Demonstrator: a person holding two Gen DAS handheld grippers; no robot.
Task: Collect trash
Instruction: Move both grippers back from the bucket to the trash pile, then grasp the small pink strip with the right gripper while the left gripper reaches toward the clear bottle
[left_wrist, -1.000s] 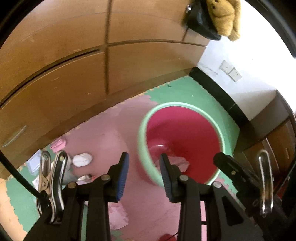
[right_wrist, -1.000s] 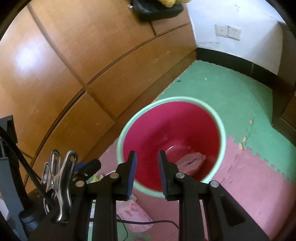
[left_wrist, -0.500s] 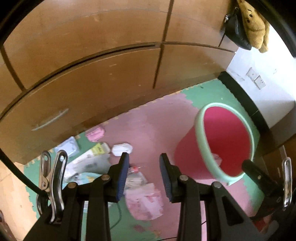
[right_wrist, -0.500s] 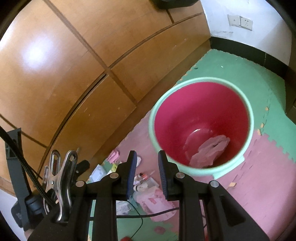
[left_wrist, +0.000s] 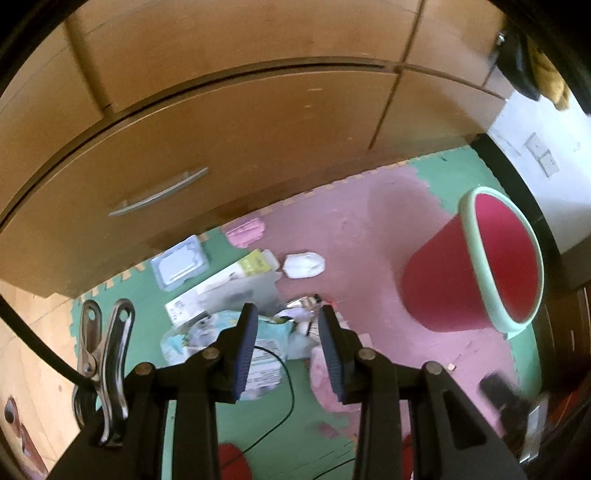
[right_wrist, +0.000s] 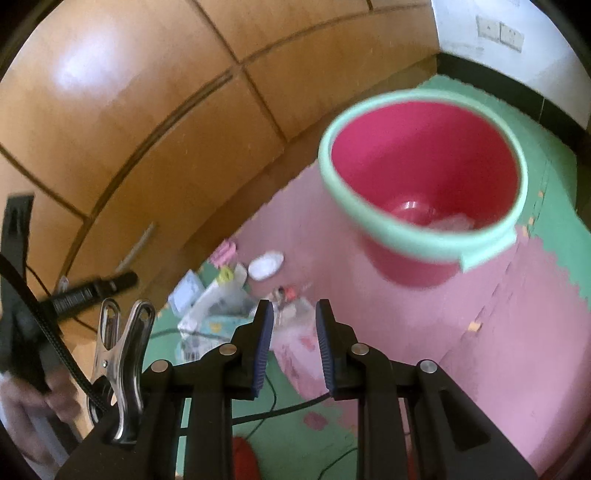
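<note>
Trash lies in a heap on the foam floor mat: a white carton (left_wrist: 221, 288), a blue-white bag (left_wrist: 199, 336), a clear plastic tray (left_wrist: 179, 264), a pink packet (left_wrist: 245, 232), a white wad (left_wrist: 304, 266) and a pink wrapper (left_wrist: 325, 373). My left gripper (left_wrist: 288, 332) hovers over the heap, open and empty. To its right stands the red bin (left_wrist: 436, 291) with a green rim. My right gripper (right_wrist: 293, 325) is open and empty above the pink wrapper (right_wrist: 299, 343), the red bin (right_wrist: 402, 266) beyond it to the right. A pale wrapper (right_wrist: 450, 223) lies in the bin's bottom.
Wooden cabinet doors (left_wrist: 258, 129) with a metal handle (left_wrist: 159, 192) stand right behind the heap. A black cable (left_wrist: 284, 391) runs over the green mat. The other gripper (right_wrist: 92, 291), blurred, with a hand (right_wrist: 22, 398), shows at the right wrist view's left.
Both grippers have swung left from above the bin toward the trash heap and dipped a little. The bin has slid to the right in both views. The jaws have kept their gaps.
</note>
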